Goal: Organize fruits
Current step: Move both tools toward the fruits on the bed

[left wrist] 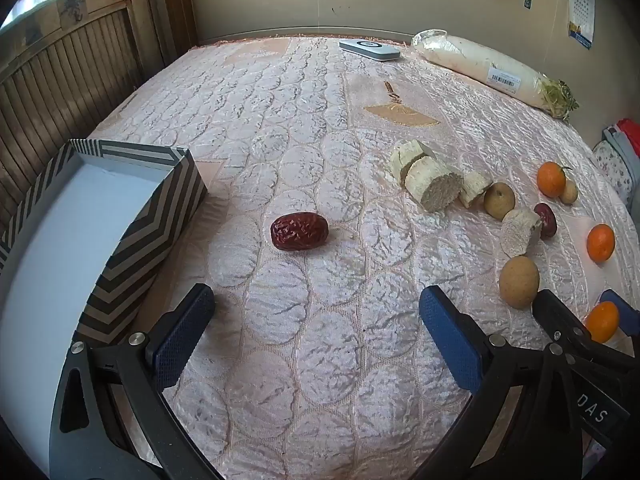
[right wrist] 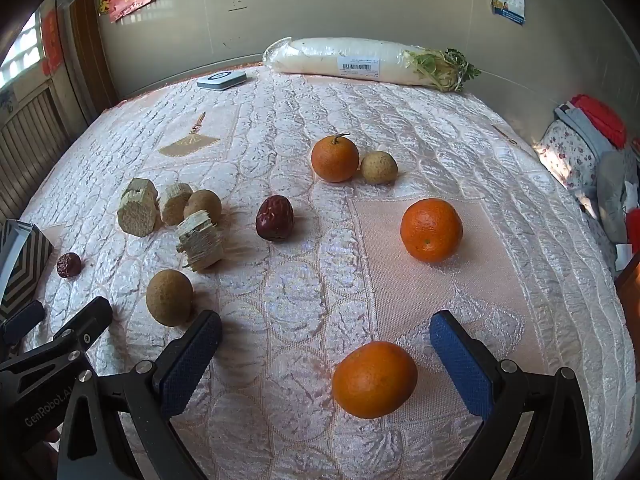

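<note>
Between the fully spread pads of my right gripper (right wrist: 326,364) lies an orange (right wrist: 374,379), untouched; it looks firm, light and smooth, so I would pinch its middle gently. Left of the orange, my left gripper (left wrist: 316,336) is empty, wide open, facing a wrinkled date (left wrist: 299,231) beside the box (left wrist: 120,216).

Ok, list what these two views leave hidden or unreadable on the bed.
- Striped box: left wrist view cuts off its near end, so part of the inside is unseen; right wrist view shows only a corner.
- Radish label: barcode print too small to read in either view.
- Nearest orange: left wrist view, partly hidden by the right gripper's fingers.
- Flat device by the wall: too small to identify.
</note>
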The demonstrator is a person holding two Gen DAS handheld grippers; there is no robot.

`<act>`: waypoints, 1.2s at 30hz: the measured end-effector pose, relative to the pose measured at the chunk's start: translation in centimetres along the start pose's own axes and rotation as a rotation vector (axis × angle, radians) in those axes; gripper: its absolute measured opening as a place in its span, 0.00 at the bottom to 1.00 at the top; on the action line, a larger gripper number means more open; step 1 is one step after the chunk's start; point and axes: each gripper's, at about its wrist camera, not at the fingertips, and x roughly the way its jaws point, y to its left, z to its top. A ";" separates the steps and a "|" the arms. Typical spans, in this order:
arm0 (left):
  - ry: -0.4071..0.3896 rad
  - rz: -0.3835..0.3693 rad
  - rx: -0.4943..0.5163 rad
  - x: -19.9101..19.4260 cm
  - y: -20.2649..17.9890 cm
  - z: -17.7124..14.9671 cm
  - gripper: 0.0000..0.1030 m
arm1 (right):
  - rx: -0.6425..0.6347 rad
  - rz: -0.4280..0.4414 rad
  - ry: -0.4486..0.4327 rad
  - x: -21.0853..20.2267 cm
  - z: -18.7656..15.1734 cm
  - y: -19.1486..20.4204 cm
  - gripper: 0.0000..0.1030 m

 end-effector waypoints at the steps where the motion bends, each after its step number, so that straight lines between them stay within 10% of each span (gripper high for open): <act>1: 0.005 0.002 -0.001 0.0 0.0 0.0 1.00 | 0.010 0.014 0.000 0.0 0.0 0.0 1.00; 36: -0.239 -0.047 0.009 -12.0 0.8 -1.7 1.00 | -0.113 0.043 -0.348 -14.0 -2.8 -0.9 1.00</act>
